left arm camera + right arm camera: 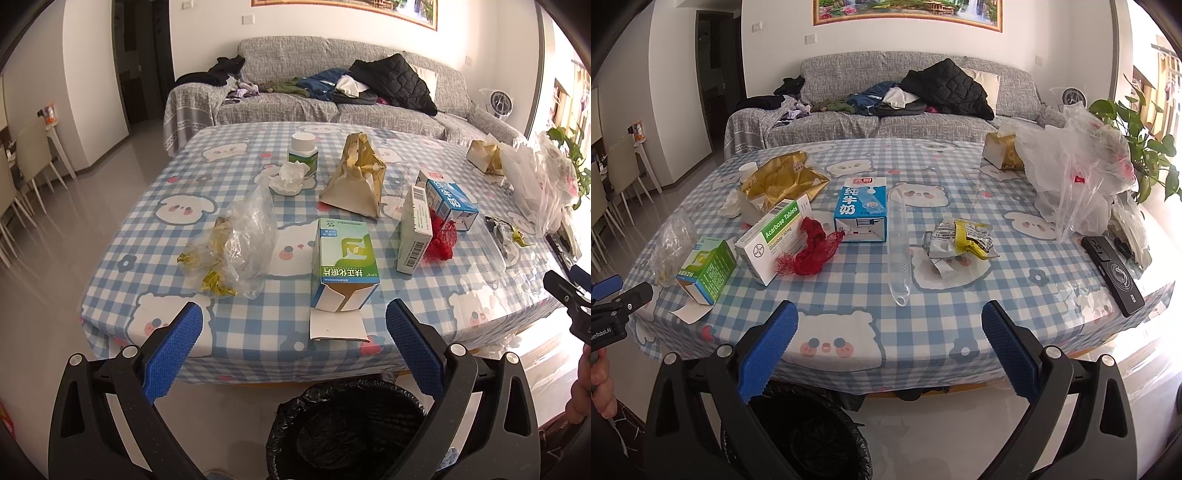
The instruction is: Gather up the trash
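Note:
Trash lies on a blue checked tablecloth (258, 325). A green medicine box (343, 258) with open flaps stands near the front edge, just beyond my open, empty left gripper (293, 319). Left of it lies a crumpled clear bag (247, 236) with gold wrappers. Beyond are a white tablet box (415, 229), red mesh netting (441, 236), a milk carton (448, 201), a gold paper bag (356, 177), a tissue wad (288, 177) and a pill bottle (303, 149). My right gripper (890, 321) is open and empty before the table edge, near a clear plastic tube (899, 243) and a crumpled foil wrapper (960, 238). A bin with a black liner (347, 428) stands below.
A black phone (1113, 273) lies at the table's right edge beside large clear plastic bags (1078, 177) and a gold tissue box (1001, 149). A grey sofa (886, 122) with clothes is behind the table. A plant (1145, 147) is at right, chairs (33, 162) at left.

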A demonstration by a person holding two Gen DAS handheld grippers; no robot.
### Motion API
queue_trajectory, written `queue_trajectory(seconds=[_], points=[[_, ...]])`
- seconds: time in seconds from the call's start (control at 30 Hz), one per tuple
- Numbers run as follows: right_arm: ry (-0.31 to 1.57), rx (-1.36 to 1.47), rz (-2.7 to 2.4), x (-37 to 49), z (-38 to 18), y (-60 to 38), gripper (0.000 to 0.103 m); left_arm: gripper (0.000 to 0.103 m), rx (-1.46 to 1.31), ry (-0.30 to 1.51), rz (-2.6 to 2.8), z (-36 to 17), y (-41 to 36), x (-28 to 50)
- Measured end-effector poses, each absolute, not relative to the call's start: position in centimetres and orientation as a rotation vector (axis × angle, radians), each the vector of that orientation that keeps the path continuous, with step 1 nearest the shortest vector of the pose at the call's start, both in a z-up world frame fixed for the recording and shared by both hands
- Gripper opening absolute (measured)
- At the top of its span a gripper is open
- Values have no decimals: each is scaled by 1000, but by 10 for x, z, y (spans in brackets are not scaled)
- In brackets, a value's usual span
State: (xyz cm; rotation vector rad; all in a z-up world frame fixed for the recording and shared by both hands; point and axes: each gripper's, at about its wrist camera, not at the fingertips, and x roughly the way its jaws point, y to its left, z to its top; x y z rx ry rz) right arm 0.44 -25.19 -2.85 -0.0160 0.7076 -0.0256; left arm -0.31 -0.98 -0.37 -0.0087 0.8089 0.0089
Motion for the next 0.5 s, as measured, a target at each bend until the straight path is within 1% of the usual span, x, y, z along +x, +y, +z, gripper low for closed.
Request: queue_trajectory(seconds=[0.5], points=[[706,-13,-29,5,-28,-253,96,97,-7,808,-1,-1,-13,-5]])
